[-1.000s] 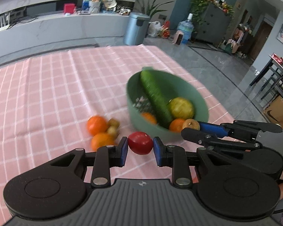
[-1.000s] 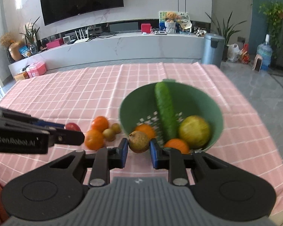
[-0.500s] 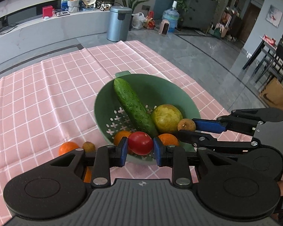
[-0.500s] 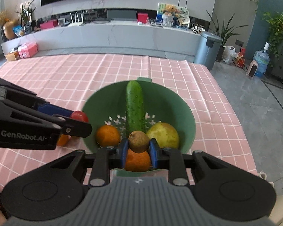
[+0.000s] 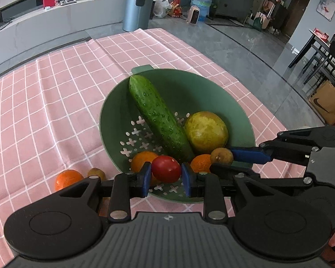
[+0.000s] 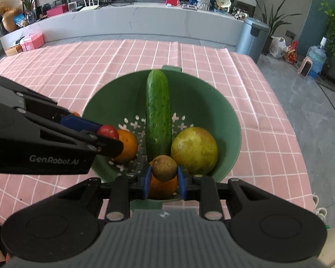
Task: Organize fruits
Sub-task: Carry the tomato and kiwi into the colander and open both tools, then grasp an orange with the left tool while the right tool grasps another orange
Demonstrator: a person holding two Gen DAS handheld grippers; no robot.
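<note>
Left gripper point(image 5: 166, 174), closed on a red tomato point(image 5: 166, 172), and right gripper point(image 6: 163, 176), closed on a small brown fruit point(image 6: 164, 167), both poised over the near rim of the colander. Counter: covered by a pink checked cloth point(image 5: 55, 93). Green colander point(image 5: 212, 96) (perforated base, tab handle at the far rim): stands on the cloth and contains a cucumber point(image 5: 160, 118) lying lengthwise from the far rim toward the near side, a yellow-green round fruit point(image 5: 206, 131) touching the cucumber's right flank, and two oranges point(image 5: 143, 160) point(image 5: 201, 165) at the near wall. Outside the colander, on the cloth to its left: one orange point(image 5: 67, 178) and, just beside it, a small brown fruit point(image 5: 97, 174).
</note>
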